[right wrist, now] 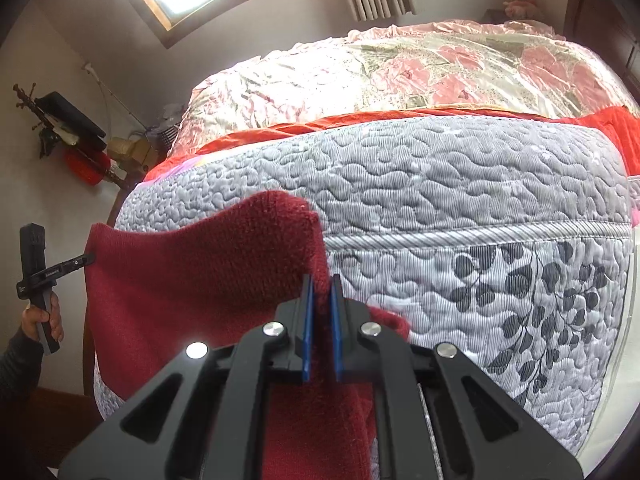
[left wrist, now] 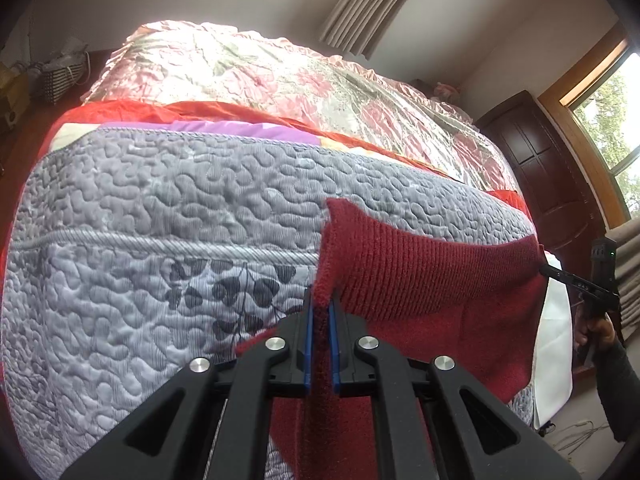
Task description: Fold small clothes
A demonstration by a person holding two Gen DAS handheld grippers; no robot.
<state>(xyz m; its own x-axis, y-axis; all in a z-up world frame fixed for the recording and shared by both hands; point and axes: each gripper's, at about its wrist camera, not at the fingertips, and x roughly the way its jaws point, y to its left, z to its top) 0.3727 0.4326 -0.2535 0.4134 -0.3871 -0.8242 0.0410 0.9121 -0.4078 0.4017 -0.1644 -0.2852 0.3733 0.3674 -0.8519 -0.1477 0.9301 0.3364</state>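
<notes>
A dark red knitted garment (left wrist: 420, 280) hangs stretched between my two grippers above the grey quilted bedcover (left wrist: 160, 220). My left gripper (left wrist: 321, 304) is shut on one corner of it, with cloth bunched between the blue pads. In the right wrist view the same red garment (right wrist: 192, 280) spreads to the left, and my right gripper (right wrist: 321, 284) is shut on its other corner. Each view shows the opposite gripper at the far end of the cloth: the right gripper (left wrist: 560, 274) at the right edge, the left gripper (right wrist: 86, 259) at the left edge. The garment's lower part drapes below the grippers.
The bed carries a pink floral satin cover (left wrist: 280, 80) and a red blanket (left wrist: 224, 110) behind the grey quilt. A dark wooden door (left wrist: 552, 184) stands to the right. A basket (left wrist: 64, 76) and a coat rack (right wrist: 60, 120) sit along the wall.
</notes>
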